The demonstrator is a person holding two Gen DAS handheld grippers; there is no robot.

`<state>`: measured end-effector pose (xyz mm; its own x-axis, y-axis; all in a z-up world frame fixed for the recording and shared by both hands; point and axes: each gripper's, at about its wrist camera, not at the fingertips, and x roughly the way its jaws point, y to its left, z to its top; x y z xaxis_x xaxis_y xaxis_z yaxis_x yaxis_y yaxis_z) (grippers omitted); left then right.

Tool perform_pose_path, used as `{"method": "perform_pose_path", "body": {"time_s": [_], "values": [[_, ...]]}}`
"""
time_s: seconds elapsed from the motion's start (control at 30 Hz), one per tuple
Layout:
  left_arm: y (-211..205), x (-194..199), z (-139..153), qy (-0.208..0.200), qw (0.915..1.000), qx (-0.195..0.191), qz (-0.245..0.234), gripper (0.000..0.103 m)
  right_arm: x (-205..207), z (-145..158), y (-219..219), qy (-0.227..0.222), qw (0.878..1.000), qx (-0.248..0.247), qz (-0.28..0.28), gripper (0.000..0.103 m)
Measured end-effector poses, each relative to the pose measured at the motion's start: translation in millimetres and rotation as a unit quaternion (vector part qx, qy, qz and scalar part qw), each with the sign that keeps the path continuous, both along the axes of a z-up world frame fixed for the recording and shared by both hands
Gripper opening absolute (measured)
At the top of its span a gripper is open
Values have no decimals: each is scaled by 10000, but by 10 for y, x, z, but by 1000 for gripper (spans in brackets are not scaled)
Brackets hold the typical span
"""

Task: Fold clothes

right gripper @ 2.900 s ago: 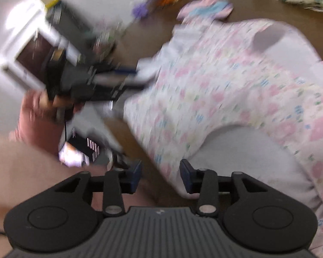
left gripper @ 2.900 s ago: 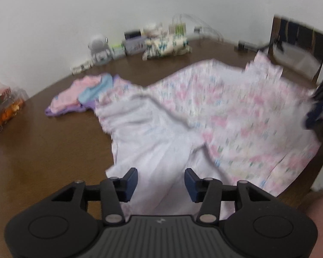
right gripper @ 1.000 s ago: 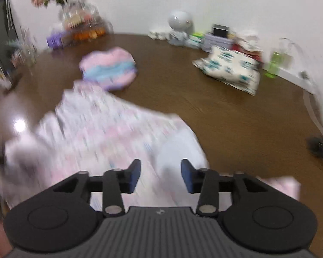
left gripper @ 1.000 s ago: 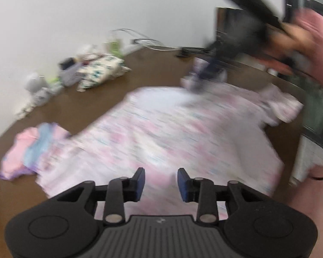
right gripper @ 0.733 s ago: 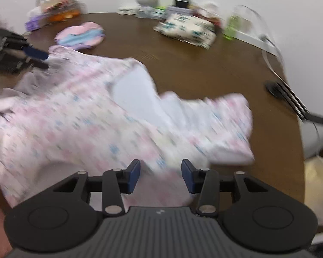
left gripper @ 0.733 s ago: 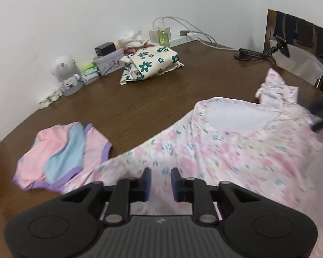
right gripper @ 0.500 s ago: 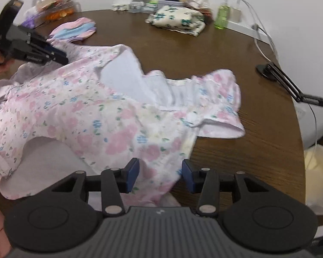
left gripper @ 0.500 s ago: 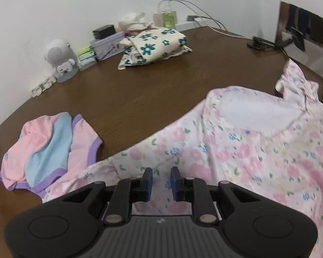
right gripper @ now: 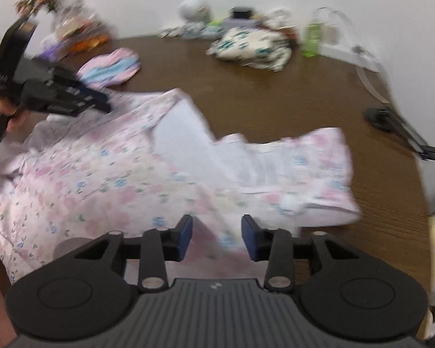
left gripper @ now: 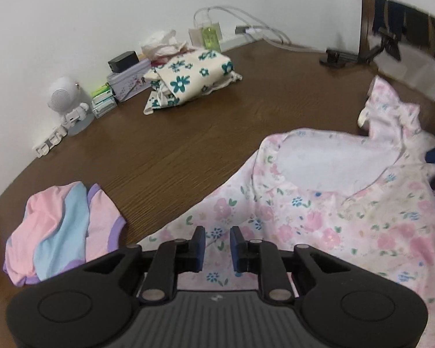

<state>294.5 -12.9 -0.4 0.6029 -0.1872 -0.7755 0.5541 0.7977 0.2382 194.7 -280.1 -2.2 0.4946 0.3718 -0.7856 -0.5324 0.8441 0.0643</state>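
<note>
A pink floral dress lies spread on the brown table, its white lining showing at the neckline. My left gripper hovers low over the dress's left edge. Its jaws are narrow and closing, with floral cloth in the gap and no pad pressing that I can see. The right wrist view is blurred. In it the dress runs left to right, with a ruffled sleeve at the right. My right gripper sits over the near hem, jaws closing with cloth between them. The left gripper touches the dress's far left edge.
A folded pink, blue and purple garment lies at the left. At the back are a folded cream cloth with teal flowers, a white round gadget, a lilac tin, a green bottle and cables. A black clamp and a chair stand at the right.
Both grippers swung over the dress and came down low onto it. The left jaws narrowed over the left edge. The right jaws drew closer together over the near hem.
</note>
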Motion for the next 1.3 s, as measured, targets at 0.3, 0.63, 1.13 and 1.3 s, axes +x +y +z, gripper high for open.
{"method": "perform_pose_path", "body": {"time_s": [0.3,0.63,1.13,1.3], "values": [[-9,184,-58,-34,9999,11,117,16,-120,-42,-102,65,9987,-495,-84,38],[63,10,84,-68,10000,59,33,16,207,324,183,240,9965,793,-109,38],[454,-58,-77,-95,9994,-261,200,10,1089,-35,1117,1063,9903,793,-415,1],[504,-28,-79,-30,9988,-429,254,10,1070,-51,923,1166,9864,987,-602,1]]}}
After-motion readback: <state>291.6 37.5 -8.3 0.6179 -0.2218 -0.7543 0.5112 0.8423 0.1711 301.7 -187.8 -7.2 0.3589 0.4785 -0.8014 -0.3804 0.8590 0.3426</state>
